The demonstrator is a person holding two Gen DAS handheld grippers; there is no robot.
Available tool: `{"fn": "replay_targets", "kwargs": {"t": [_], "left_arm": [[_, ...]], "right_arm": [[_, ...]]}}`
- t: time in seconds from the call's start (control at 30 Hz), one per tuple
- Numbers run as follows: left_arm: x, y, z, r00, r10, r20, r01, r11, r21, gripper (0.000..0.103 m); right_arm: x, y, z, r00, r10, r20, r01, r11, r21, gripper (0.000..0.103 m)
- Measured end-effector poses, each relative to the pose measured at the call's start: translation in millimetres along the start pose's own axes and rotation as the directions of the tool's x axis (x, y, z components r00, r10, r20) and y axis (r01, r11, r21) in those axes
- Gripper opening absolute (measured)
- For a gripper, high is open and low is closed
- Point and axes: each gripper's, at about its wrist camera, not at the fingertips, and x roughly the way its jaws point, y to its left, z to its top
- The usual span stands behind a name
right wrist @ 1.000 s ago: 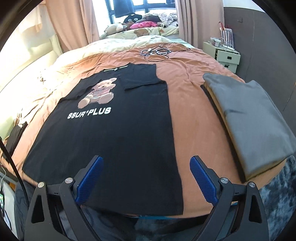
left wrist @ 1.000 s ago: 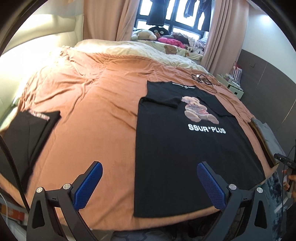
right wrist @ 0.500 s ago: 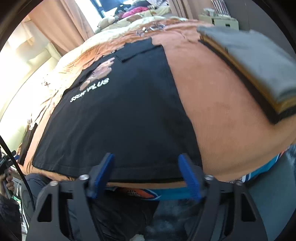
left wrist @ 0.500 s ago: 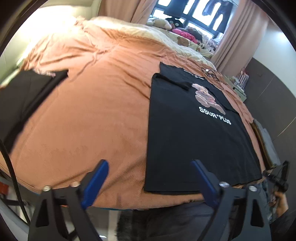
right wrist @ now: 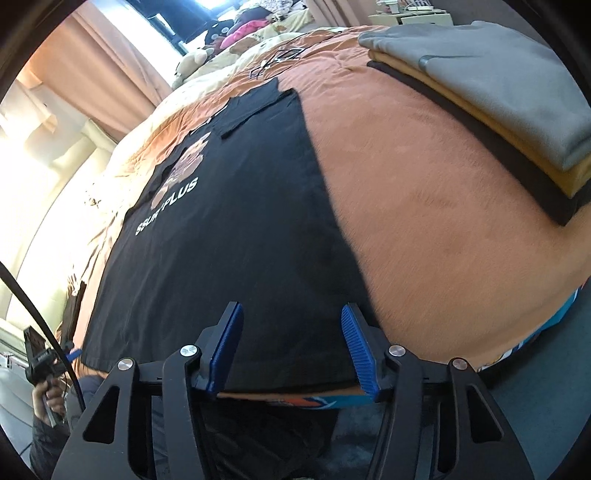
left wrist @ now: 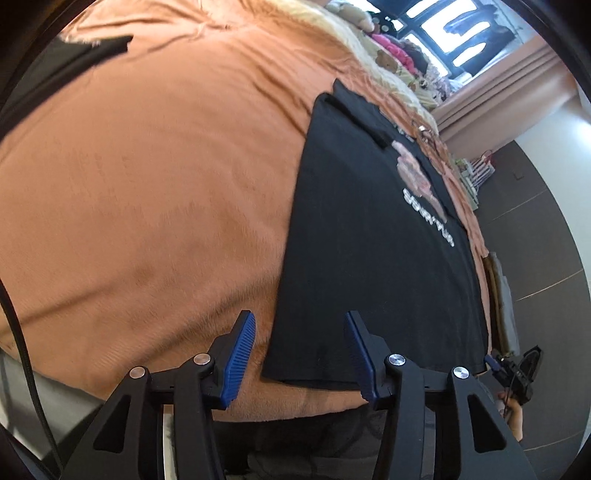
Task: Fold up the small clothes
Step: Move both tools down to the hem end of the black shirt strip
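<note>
A: T-shirt, black, with a bear print and white lettering: where does it lie?

B: It lies flat on the orange bedspread, sleeves folded inward, hem at the near edge of the bed.

A: And the left gripper?

B: It sits low at the hem's left corner. Its blue fingers have just been closing and now stand half apart; one is over the bedspread, the other over the black cloth, with the corner in the gap. They are released, pressing on nothing.

A: The right gripper?

B: It is at the hem's right corner. Its fingers have likewise just been closing and stand half apart, the hem between them but not pinched.

A: What else is on the bed?

B: A stack of folded clothes, grey on top of yellow and black, lies well to the right of the shirt. A dark folded garment lies far to the left. Soft toys sit by the window.
</note>
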Motion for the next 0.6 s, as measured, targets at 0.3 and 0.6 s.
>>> {"fn": "replay_targets", "kwargs": {"t": [0.3,0.6], "left_arm": [[4,19,-10,0.996,-0.084,-0.018,0.082,0.992,-0.094,0.050],[16,19,1,0.986,-0.165,-0.025,0.158,0.972,-0.176,0.046]], "right_arm": [[-1,-10,-5,0.999,-0.020,-0.045,0.022,0.999,0.039,0.053],[4,-24,-13,0.977,0.211,-0.014,-0.204,0.957,0.207,0.053]]}}
